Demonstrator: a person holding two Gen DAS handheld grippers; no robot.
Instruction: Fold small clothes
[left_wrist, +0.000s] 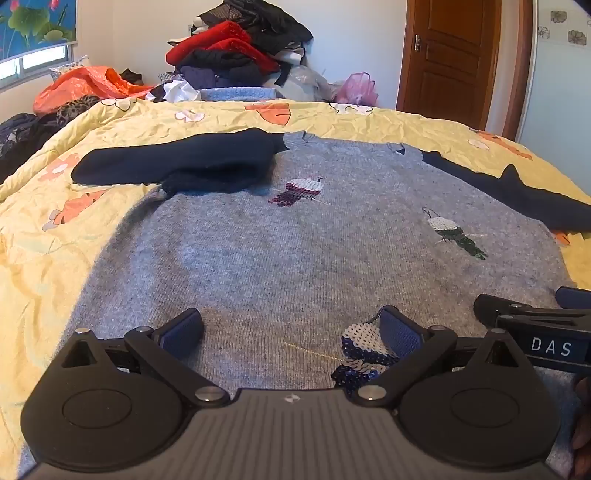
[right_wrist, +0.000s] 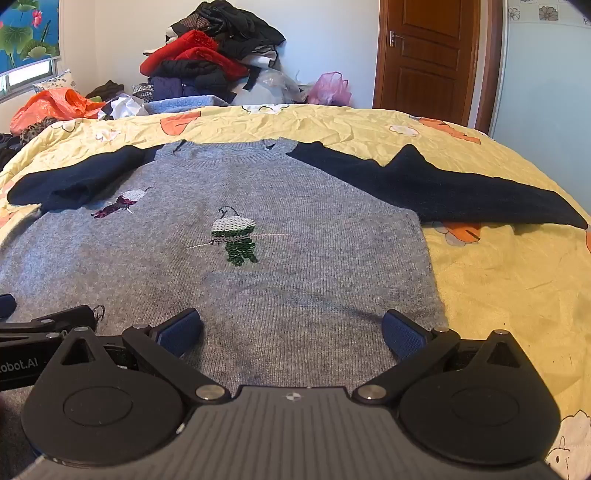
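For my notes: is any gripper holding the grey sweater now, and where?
No. Both the left gripper and right gripper have open jaws above the sweater.

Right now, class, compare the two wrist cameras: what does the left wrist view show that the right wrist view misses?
Only the left wrist view shows the blue sequin bird beside its gripper's right pad, near the sweater's hem. Only the right wrist view shows the right sleeve out to its cuff and the sweater's right edge on the yellow quilt. Both show the grey sweater, the green sequin bird, the folded-over left sleeve, the clothes pile, and open jaws on the left gripper and right gripper.
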